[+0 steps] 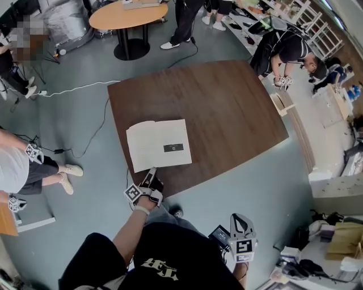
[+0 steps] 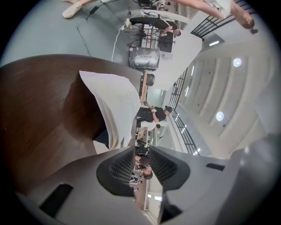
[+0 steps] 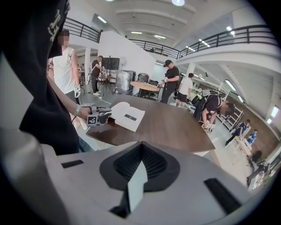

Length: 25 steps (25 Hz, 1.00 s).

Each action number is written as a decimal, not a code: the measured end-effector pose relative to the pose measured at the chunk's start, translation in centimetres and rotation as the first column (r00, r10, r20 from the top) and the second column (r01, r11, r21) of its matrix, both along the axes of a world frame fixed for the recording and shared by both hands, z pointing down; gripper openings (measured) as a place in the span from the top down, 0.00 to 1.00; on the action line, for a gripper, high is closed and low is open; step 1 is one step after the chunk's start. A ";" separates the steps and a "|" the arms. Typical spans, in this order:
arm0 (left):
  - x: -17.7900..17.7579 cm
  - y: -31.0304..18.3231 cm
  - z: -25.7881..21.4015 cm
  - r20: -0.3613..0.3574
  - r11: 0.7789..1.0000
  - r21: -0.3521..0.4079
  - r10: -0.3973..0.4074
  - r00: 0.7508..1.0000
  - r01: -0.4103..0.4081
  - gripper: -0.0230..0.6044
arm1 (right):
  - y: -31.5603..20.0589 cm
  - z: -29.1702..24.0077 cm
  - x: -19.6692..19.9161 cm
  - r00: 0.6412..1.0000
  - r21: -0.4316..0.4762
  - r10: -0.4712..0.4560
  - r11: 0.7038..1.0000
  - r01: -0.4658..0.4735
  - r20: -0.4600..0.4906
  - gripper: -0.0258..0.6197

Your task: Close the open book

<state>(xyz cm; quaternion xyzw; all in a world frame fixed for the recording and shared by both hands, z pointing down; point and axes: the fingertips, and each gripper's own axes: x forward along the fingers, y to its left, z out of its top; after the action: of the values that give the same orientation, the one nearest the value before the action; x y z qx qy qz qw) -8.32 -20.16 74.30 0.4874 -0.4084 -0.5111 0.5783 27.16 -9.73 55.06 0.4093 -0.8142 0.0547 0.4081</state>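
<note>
A white book (image 1: 157, 144) with a small black label lies near the front edge of the dark brown table (image 1: 227, 107). In the left gripper view its top leaf (image 2: 116, 99) arches up off the pages beneath, over the tabletop (image 2: 35, 110). My left gripper (image 1: 152, 171) sits at the table's near edge and points level at the book's near side. Its jaws (image 2: 141, 151) stand slightly apart with nothing between them. My right gripper (image 1: 238, 218) hangs low by the person's hip, off the table, shut (image 3: 140, 147) and empty. The right gripper view shows the book (image 3: 127, 115) and the left gripper (image 3: 99, 117).
A round wooden table (image 1: 129, 14) stands at the back. A white cable (image 1: 79, 88) runs over the grey floor to the left. A person in black (image 1: 283, 48) bends over at the table's far right corner. Seated legs (image 1: 51, 170) are at left, cluttered benches (image 1: 334, 238) at right.
</note>
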 end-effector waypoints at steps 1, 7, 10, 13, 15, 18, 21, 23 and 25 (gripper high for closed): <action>-0.1 0.2 0.2 -0.004 1.000 -0.004 -0.006 1.000 0.006 0.82 | 0.0 0.0 0.0 1.000 -0.002 -0.002 1.000 0.002 0.000 0.98; -0.8 0.8 1.7 -0.017 0.999 -0.032 -0.036 0.999 0.035 0.82 | 0.1 0.3 -0.6 0.999 -0.010 -0.031 0.999 0.031 -0.019 0.98; -1.2 1.0 3.1 -0.020 0.997 -0.058 -0.049 0.999 0.047 0.78 | 0.2 0.4 -0.8 0.999 -0.011 -0.046 0.999 0.046 -0.028 0.98; -1.4 1.0 4.0 -0.026 0.996 -0.074 -0.056 0.998 0.054 0.76 | 0.4 0.3 -1.1 0.998 -0.016 -0.056 0.998 0.055 -0.035 0.98; -1.6 0.8 4.4 -0.031 0.995 -0.079 -0.063 0.998 0.060 0.75 | 0.4 0.2 -1.3 0.998 -0.017 -0.056 0.998 0.055 -0.034 0.98; -1.9 0.4 4.9 -0.035 0.994 -0.080 -0.073 0.997 0.070 0.75 | 0.2 0.3 -1.4 0.997 -0.015 -0.059 0.998 0.059 -0.042 0.98; -2.1 0.5 5.9 -0.021 0.992 -0.095 -0.081 0.996 0.079 0.75 | 0.5 0.4 -1.1 0.997 -0.021 -0.061 0.998 0.060 -0.051 0.98; -2.3 0.5 6.0 -0.026 0.992 -0.098 -0.089 0.996 0.086 0.75 | 0.5 0.4 -1.0 0.997 -0.026 -0.062 0.998 0.061 -0.055 0.98; -2.4 0.2 5.8 -0.034 0.991 -0.092 -0.095 0.995 0.092 0.75 | 0.5 0.4 -1.1 0.996 -0.030 -0.065 0.998 0.063 -0.061 0.98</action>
<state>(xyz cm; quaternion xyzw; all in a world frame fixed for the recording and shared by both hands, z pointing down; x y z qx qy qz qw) -10.72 -19.95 80.09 0.4310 -0.4425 -0.5279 0.5829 26.11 -9.20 55.50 0.3788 -0.8130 0.0403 0.4404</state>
